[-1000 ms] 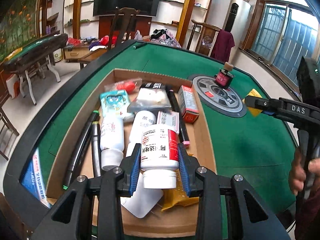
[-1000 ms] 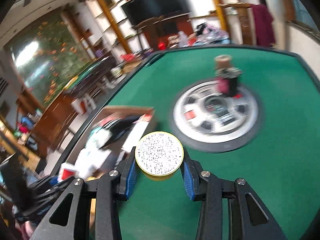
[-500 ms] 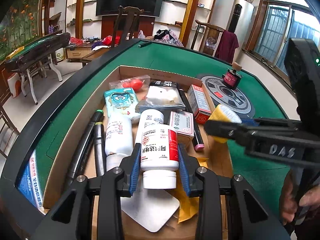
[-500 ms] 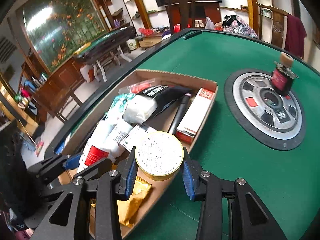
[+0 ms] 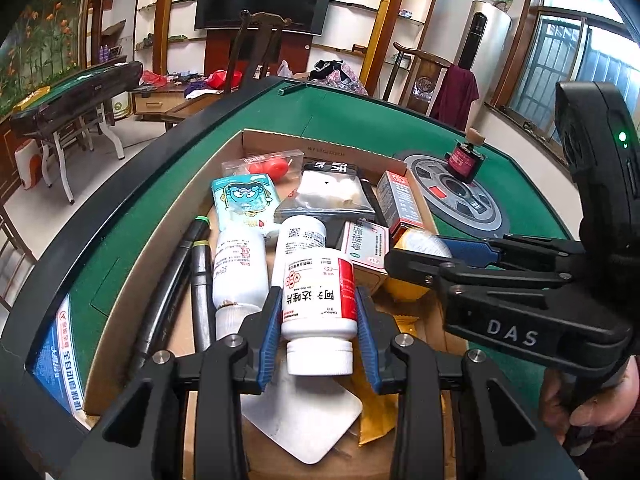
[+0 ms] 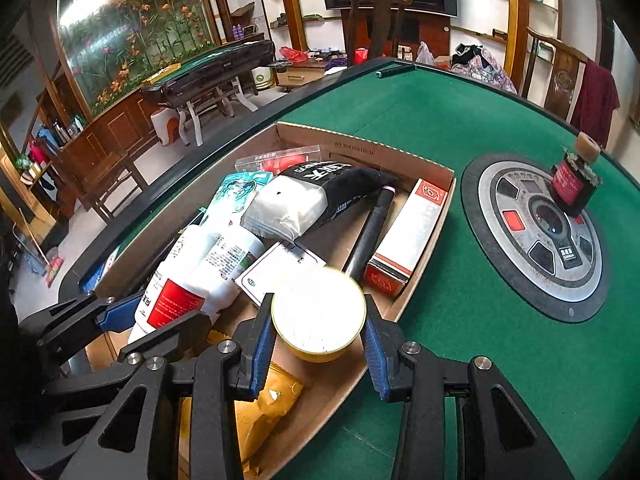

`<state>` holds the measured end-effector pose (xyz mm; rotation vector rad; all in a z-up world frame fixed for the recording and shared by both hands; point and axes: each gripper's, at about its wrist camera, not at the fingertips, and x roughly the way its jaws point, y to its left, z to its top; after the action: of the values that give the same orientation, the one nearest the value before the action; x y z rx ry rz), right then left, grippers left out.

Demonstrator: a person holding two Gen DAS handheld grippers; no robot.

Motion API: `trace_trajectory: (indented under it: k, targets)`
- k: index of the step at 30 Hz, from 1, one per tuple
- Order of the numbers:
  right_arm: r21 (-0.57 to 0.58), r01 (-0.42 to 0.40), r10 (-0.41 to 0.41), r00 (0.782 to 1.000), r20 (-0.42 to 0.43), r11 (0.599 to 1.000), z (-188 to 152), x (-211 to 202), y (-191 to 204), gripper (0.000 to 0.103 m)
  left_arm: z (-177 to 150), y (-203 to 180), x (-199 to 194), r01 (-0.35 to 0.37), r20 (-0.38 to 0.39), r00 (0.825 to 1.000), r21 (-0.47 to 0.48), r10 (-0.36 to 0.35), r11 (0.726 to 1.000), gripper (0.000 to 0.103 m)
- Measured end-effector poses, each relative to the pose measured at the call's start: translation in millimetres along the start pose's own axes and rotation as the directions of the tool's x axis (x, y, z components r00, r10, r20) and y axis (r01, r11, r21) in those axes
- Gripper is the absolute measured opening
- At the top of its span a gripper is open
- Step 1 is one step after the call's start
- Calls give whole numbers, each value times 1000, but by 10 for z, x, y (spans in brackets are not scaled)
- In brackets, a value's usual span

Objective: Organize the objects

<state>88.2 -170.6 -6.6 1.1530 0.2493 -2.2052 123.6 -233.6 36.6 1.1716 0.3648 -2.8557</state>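
The left gripper (image 5: 318, 330) clenched a white medicine bottle (image 5: 319, 300) above the cardboard box (image 6: 416, 168). Just to its right, the right gripper (image 6: 318, 344) grasped a round yellow tin (image 6: 319, 314) over the box's near corner.

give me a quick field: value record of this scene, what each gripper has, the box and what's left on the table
left gripper: jaws shut on white pill bottle with red label, over the box
right gripper: jaws shut on round yellow tin, above the box's near right edge
cardboard box: open, crowded with white bottles, black markers, red-and-white carton, cotton pack, yellow sachet
outside box: small dark red jar with cork lid, standing on round grey panel
surface: green felt table
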Motion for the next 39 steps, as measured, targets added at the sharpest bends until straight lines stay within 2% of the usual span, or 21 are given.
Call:
trace_trajectory:
  k: [4,6,8,12,15,18,23,26,33,37,39]
  targets:
    - [-20,16,-16,1000,8,1000,-1,-6,32,45,8,-2,-113,0,27,1000,-7,0,1000,46]
    - [-26,21,-20,1000,12,999,-5,-11,48,45,19,-5,-210,-9,53,999,-9,9,1000,61]
    - [-29,22,-21,1000,19,999,-9,-34,62,47,28,-7,-310,-28,88,996,-8,29,1000,70]
    - [-42,46,-44,997,58,998,-20,-150,101,62,42,-24,-502,-99,164,982,1,98,995,88]
    - [-39,78,-74,992,100,996,-33,-277,95,75,51,-37,-593,-144,202,969,-4,142,990,96]
    - [-23,94,-90,987,133,995,-56,-387,59,86,60,-60,-623,-171,206,964,-8,169,985,100]
    - [-11,158,-154,972,180,987,-108,-540,26,91,53,-152,-652,-259,211,944,2,253,966,103]
    - [3,164,-162,968,192,986,-144,-607,-14,93,49,-178,-701,-270,219,939,-9,266,963,103]
    - [15,206,-204,952,229,978,-256,-750,-57,94,56,-157,-895,-190,248,947,-72,202,979,103]
    - [27,208,-209,948,239,978,-303,-802,-109,95,35,-152,-901,-152,221,961,-85,167,985,103]
    - [32,208,-209,948,241,978,-322,-811,-127,95,-2,-136,-852,-90,182,978,-90,105,992,103]
